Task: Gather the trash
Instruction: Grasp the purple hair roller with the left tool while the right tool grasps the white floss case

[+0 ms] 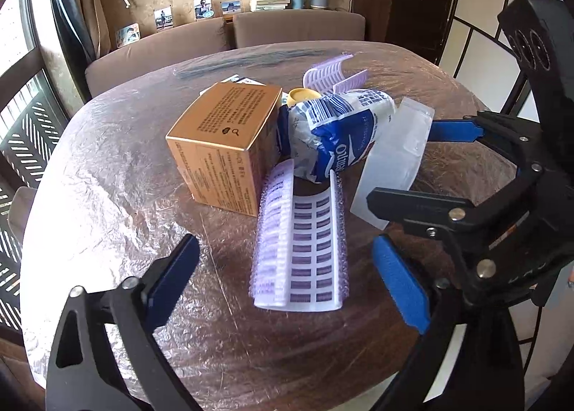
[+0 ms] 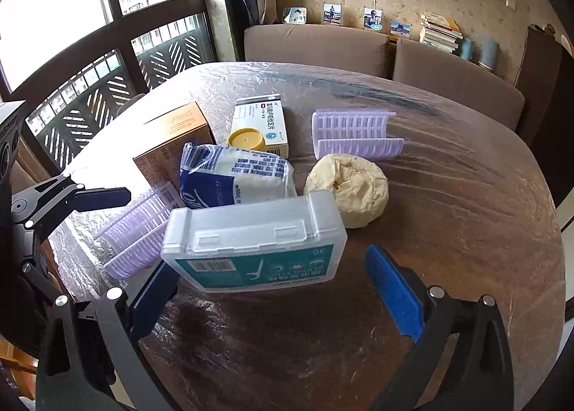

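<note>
A crumpled blue-and-white wrapper [image 1: 333, 131] [image 2: 233, 174] lies in the middle of the table among other items. A crumpled cream paper ball [image 2: 349, 190] lies right of it. My left gripper [image 1: 287, 274] is open, its jaws on either side of a purple hair roller [image 1: 301, 242] [image 2: 138, 231]. My right gripper [image 2: 276, 292] [image 1: 423, 163] is open, just before a clear plastic box [image 2: 254, 242] [image 1: 394, 156], not gripping it.
A gold carton [image 1: 222, 138] [image 2: 175, 145], a white medicine box [image 2: 262, 122], a yellow lid [image 2: 247, 140] [image 1: 303, 95] and a second purple roller [image 2: 355, 134] [image 1: 332, 73] crowd the foil-covered round table [image 2: 448, 231]. Sofa [image 2: 323, 45] behind, window at left.
</note>
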{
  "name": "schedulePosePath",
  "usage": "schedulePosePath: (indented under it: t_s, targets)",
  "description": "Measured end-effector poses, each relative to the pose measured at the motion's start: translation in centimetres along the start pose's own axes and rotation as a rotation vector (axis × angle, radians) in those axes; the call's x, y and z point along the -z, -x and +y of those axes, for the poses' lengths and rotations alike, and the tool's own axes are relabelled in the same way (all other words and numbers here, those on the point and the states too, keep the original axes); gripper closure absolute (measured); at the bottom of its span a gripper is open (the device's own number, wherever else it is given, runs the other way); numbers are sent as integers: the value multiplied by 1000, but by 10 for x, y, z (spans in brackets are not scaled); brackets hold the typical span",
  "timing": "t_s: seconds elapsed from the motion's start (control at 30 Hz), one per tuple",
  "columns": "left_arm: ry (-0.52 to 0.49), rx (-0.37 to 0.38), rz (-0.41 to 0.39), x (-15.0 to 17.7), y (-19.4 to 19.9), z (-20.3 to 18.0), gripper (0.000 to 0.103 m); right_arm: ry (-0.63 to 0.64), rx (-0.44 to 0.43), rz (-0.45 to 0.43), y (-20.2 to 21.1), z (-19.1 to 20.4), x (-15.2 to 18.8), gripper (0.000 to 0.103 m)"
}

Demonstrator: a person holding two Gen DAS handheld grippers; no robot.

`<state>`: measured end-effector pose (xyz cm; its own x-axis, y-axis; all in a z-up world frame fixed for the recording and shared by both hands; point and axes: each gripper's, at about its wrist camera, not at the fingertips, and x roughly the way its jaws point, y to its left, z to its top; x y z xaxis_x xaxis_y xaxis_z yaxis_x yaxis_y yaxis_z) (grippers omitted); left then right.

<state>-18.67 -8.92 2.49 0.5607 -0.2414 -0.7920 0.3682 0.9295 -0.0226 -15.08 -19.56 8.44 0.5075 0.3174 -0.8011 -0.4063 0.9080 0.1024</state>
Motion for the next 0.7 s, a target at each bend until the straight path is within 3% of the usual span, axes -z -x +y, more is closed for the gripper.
schedulePosePath:
  t_s: [0.23, 0.33, 0.4, 0.7]
  targets:
    - [-2, 8, 0, -4, -4, 3, 31, -10, -13, -22, -1, -1, -5, 6]
    - [-14, -5, -6, -4, -3, 3, 47, -18, -18, -25, -3, -1, -8, 20]
    - [-6, -6, -6, -4, -2, 4, 59, -24, -6, -23, -3, -2, -8, 20]
    - [6, 12, -1, 2, 3, 6, 59, -73, 5, -39, 15, -8, -8, 22]
